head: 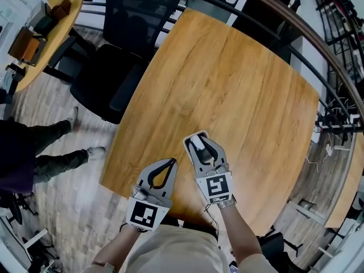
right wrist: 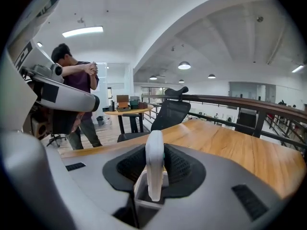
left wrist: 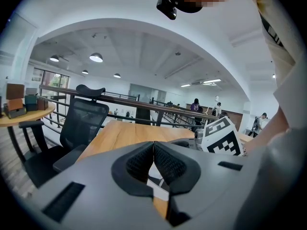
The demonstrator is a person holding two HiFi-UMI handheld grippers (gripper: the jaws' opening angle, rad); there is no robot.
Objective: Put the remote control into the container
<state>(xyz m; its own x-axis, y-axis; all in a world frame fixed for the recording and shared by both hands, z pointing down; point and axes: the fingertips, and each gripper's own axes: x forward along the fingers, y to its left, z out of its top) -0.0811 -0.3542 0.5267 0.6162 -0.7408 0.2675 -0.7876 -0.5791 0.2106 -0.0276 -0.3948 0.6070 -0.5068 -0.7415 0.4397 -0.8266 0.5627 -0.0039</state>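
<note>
A slim white remote control [right wrist: 154,163] stands on edge between the pads of my right gripper [right wrist: 155,169], which is shut on it. In the head view the right gripper [head: 200,145] hovers over the near part of the wooden table [head: 227,84], and the remote control [head: 197,141] shows white at its tip. Just left of it, over the table's near edge, is my left gripper [head: 170,164]. Its jaws are shut with nothing between them, as the left gripper view [left wrist: 153,152] also shows. No container shows in any view.
A black office chair [head: 122,50] stands at the table's far left side. A person [head: 34,152] stands on the floor to the left. A small round table [head: 45,33] carries boxes at the top left. A railing [head: 318,56] runs behind the table.
</note>
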